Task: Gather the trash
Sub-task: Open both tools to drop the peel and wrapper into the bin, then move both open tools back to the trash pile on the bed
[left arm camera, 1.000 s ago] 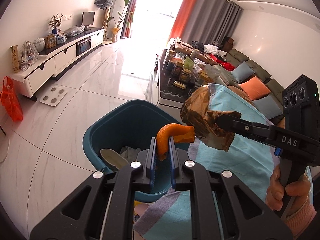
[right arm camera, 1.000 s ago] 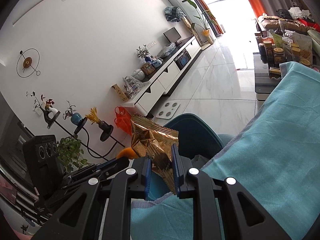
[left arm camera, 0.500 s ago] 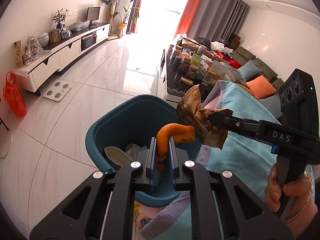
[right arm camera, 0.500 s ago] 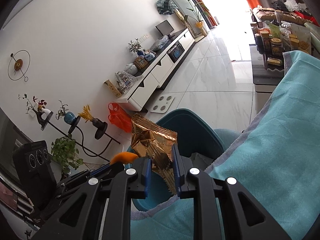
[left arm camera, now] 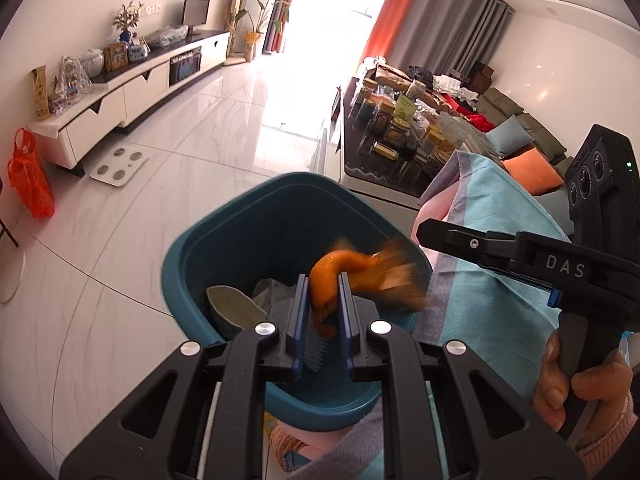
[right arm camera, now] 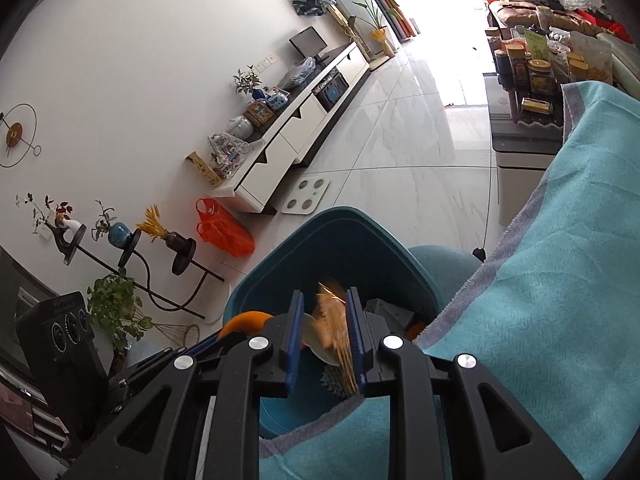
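Two grippers hang over the teal trash bin, one in each of my hands. My left gripper has its jaws closed narrowly on a curl of orange peel, which sticks up from between the blue pads above the bin's opening. My right gripper has its jaws spread apart; the gold snack wrapper shows as a motion-blurred streak between the fingers, lying against the right-hand pad, and I cannot tell whether it touches that pad or is loose in the air. In the left wrist view the same wrapper is a blurred brown-gold smear just right of the peel, inside the bin's rim, below the tip of my right gripper.

Inside the bin lie a pale curved scrap, some crumpled grey paper and a ridged blue piece. A light blue cloth with a greyish-purple edge covers the surface just beside the bin, its hem touching the bin's near rim. My right hand grips the right gripper's handle. Well apart, on the white tiled floor, sit a white bathroom scale and an orange mesh bag by a low white TV cabinet. A dark table crowded with jars stands beyond the bin.
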Demonstrator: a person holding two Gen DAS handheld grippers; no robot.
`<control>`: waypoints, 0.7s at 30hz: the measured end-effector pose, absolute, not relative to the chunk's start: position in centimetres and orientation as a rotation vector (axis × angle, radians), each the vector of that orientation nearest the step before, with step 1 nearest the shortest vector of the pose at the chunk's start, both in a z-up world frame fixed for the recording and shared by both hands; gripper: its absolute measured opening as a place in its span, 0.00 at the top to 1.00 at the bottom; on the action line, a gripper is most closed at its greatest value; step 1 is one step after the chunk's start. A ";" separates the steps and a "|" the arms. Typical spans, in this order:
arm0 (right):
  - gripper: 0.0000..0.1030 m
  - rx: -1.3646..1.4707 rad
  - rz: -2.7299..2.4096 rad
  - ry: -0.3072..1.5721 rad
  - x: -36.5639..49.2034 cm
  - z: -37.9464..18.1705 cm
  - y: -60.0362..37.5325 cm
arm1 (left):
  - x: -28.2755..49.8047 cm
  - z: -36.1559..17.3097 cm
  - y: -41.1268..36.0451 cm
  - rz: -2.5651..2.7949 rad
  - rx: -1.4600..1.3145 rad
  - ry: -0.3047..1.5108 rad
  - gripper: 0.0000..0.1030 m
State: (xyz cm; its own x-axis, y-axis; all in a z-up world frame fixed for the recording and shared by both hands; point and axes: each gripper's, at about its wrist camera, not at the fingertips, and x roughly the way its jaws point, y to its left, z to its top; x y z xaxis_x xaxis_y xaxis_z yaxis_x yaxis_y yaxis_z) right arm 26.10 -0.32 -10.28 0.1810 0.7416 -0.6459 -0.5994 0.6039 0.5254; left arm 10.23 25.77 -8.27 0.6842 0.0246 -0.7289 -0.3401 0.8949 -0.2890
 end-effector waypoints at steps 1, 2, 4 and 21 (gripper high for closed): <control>0.80 0.166 0.951 1.013 26.1 -10.3 -0.3 | 10.4 -8.6 25.9 0.210 -0.430 0.800 0.82; 0.79 0.167 0.949 1.012 26.1 -10.2 -0.4 | 10.8 -8.9 25.9 0.197 -0.432 0.806 0.81; 0.79 0.171 0.950 1.010 26.1 -10.2 -0.5 | 11.5 -9.5 25.8 0.184 -0.438 0.815 0.75; 0.67 0.192 0.941 0.923 24.0 -7.5 -6.6 | 9.9 -5.9 22.4 0.113 -0.361 0.685 0.48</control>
